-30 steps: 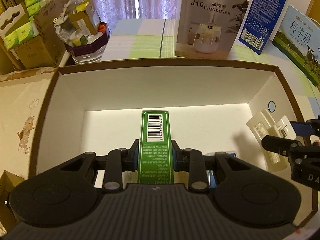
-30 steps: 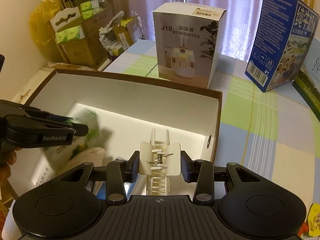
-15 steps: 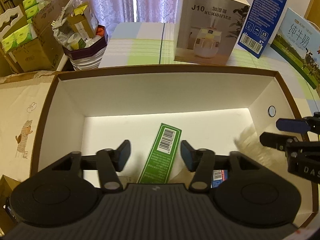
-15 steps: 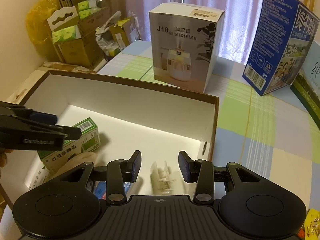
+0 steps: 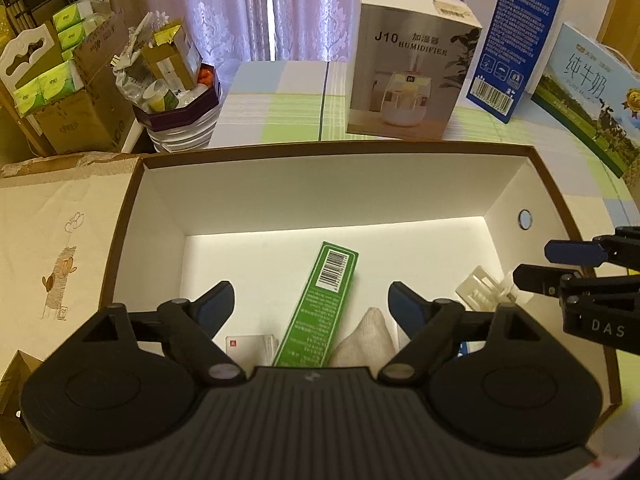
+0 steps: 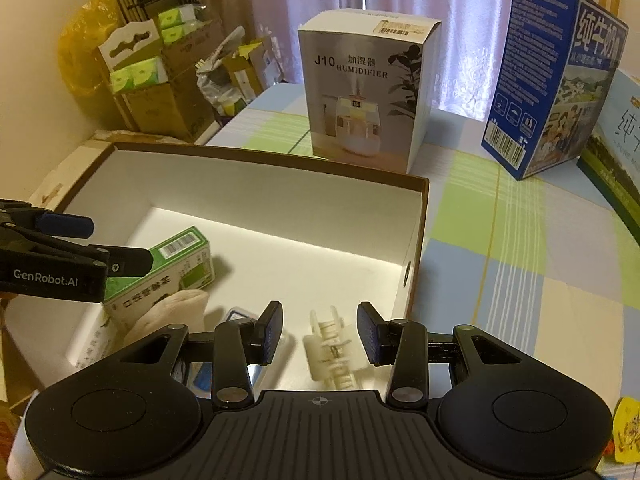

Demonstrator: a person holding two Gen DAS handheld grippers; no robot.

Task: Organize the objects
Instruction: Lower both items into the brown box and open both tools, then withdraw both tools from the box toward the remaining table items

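Note:
A long green box (image 5: 320,300) with a barcode lies slanted on the floor of the brown-rimmed white storage box (image 5: 336,150), leaning on a white cloth (image 5: 364,336). My left gripper (image 5: 312,294) hovers above it. Its jaws are opening and stand wide, clear of the green box. In the right wrist view the left gripper (image 6: 112,242) hangs over the green box (image 6: 180,256). A white plastic clip (image 6: 332,348) lies on the box floor by the right wall. My right gripper (image 6: 320,332) is open above the clip, its pads not touching it.
A humidifier box (image 5: 408,64) and blue milk cartons (image 5: 516,36) stand on the checked tablecloth behind the storage box (image 6: 280,160). Cardboard boxes of tissue packs (image 5: 60,92) and a full bin (image 5: 176,116) stand at the far left. Small flat packets (image 5: 248,344) lie near the cloth.
The left gripper opened, let go of the green box and rose; the box now lies slanted. The white clip left the right gripper's pads and dropped to the box floor.

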